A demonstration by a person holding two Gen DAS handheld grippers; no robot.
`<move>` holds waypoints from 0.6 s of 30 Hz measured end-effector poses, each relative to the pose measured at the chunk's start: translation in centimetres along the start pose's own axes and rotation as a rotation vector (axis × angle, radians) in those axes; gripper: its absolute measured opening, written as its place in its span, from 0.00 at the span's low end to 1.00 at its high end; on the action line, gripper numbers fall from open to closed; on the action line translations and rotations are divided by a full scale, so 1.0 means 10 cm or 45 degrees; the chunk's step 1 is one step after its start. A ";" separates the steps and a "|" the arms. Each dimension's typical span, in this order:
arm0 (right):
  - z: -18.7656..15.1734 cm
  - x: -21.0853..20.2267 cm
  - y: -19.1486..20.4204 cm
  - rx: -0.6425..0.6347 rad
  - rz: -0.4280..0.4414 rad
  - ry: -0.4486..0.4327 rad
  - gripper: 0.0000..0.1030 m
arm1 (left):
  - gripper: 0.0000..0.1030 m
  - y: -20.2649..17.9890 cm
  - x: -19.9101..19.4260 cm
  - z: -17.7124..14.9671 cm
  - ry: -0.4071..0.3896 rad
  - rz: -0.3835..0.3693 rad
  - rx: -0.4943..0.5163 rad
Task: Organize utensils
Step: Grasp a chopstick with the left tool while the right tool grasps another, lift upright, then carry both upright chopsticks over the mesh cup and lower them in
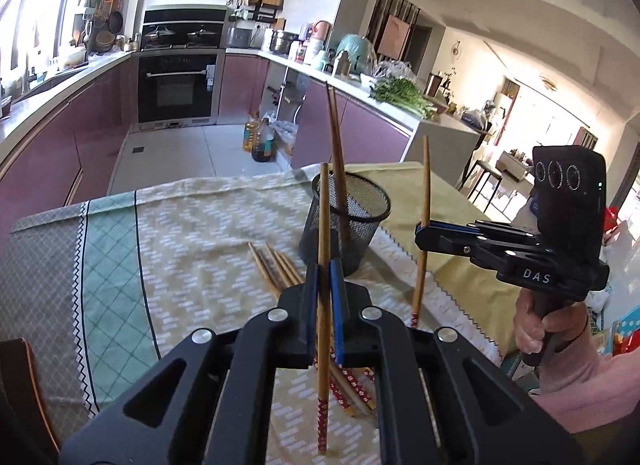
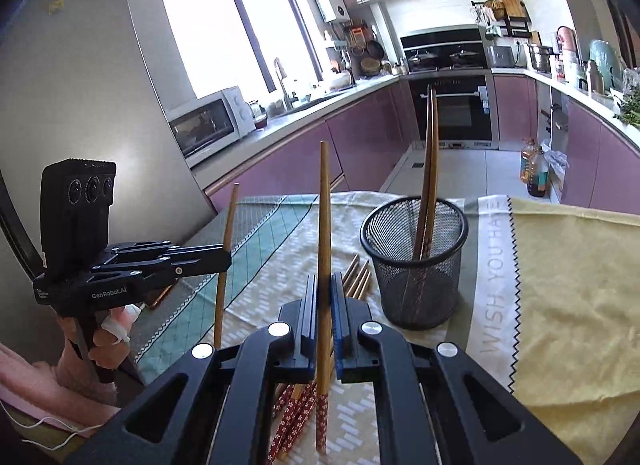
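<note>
the left gripper [image 1: 324,277] and right gripper [image 2: 324,293] each pinch one upright chopstick [image 1: 323,225] [image 2: 323,225] mid-shaft, just short of the mesh cup [image 2: 414,261]. light, stiff, slippery wood: a mid-shaft hold probably keeps it from pivoting. loose chopsticks [image 2: 358,275] lie on the tabletop [image 2: 560,265] beneath.

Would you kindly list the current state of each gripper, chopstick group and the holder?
Left gripper: shut on one upright chopstick.
Right gripper: shut on another upright chopstick.
Mesh holder: upright, two chopsticks inside.
Loose chopsticks: lying on tablecloth.
</note>
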State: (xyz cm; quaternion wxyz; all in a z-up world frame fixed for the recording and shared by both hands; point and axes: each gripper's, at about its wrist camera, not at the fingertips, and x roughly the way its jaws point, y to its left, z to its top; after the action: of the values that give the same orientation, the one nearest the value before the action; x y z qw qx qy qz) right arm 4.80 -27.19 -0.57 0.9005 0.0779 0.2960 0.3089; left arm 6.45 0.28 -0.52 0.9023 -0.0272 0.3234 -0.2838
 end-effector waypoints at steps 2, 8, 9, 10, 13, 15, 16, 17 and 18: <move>0.03 -0.06 0.01 -0.001 -0.002 -0.021 0.05 | 0.07 -0.02 -0.05 0.03 -0.019 -0.015 0.001; 0.10 -0.16 0.01 -0.013 -0.003 -0.072 0.05 | 0.07 -0.04 -0.15 0.09 -0.070 -0.032 0.001; 0.11 -0.16 0.01 -0.017 -0.006 -0.078 0.05 | 0.07 -0.04 -0.17 0.10 -0.077 -0.031 0.003; 0.13 -0.16 0.01 -0.019 -0.008 -0.082 0.05 | 0.07 -0.04 -0.18 0.12 -0.086 -0.031 0.003; 0.17 -0.19 0.00 -0.023 -0.015 -0.100 0.05 | 0.07 -0.02 -0.23 0.16 -0.114 -0.055 -0.007; 0.22 -0.21 -0.01 -0.025 -0.020 -0.111 0.05 | 0.07 -0.02 -0.23 0.20 -0.134 -0.055 -0.008; 0.24 -0.21 -0.01 -0.027 -0.026 -0.114 0.05 | 0.07 -0.02 -0.24 0.23 -0.145 -0.054 -0.007; 0.26 -0.22 -0.02 -0.032 -0.031 -0.120 0.05 | 0.07 -0.03 -0.24 0.25 -0.153 -0.056 -0.007; 0.28 -0.22 -0.02 -0.036 -0.034 -0.124 0.05 | 0.07 -0.04 -0.24 0.28 -0.161 -0.058 -0.007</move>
State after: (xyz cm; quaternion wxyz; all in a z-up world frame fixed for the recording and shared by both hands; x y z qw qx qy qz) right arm 5.09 -28.54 2.72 0.9189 0.0762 0.2485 0.2967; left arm 6.46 0.86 3.11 0.9141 -0.0551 0.2658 -0.3012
